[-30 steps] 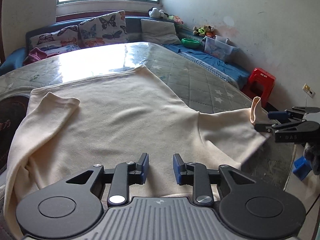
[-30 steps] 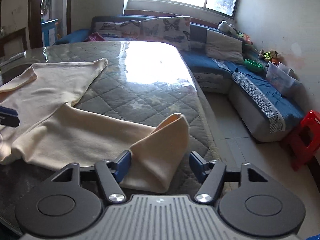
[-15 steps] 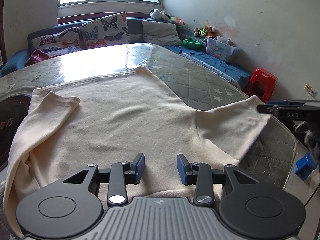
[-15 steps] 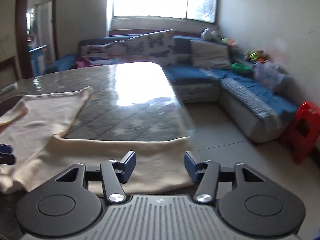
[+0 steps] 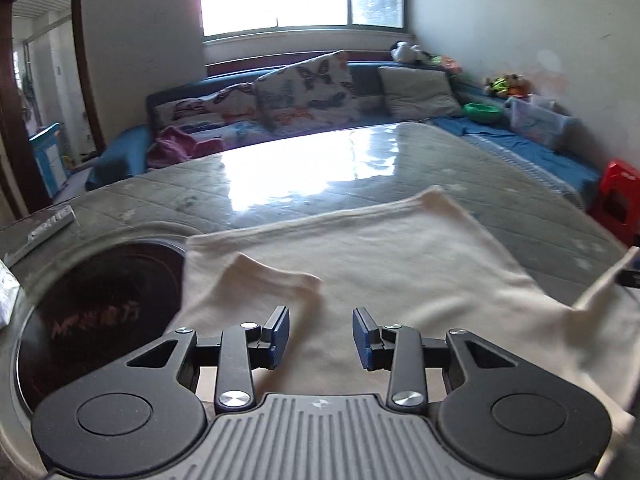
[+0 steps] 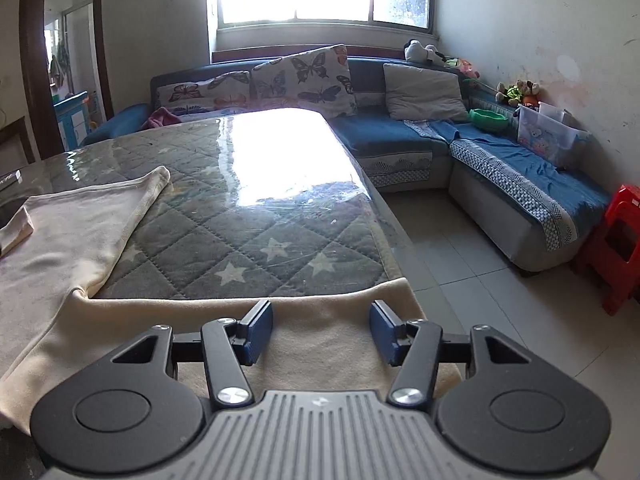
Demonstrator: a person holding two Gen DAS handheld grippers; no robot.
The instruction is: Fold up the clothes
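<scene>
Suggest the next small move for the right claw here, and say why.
Probably lower the right claw and close on the flat sleeve of the cream long-sleeved fleece top below it. Its jaws are opening with nothing pinched, and that sleeve lies spread sideways along the quilted grey table's near edge, not yet folded in.

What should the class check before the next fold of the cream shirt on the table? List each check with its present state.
1. Left tongs open, holding nothing: ok.
2. Right tongs opening, gripping nothing, spread sleeve beneath: ok.
3. Folded sleeve lies on the shirt: ok.
4. Spread sleeve folded in: not ok.
5. Far hem flat on the table: ok.
6. Shirt's near edge smooth: cannot tell, hidden by the tongs.
</scene>
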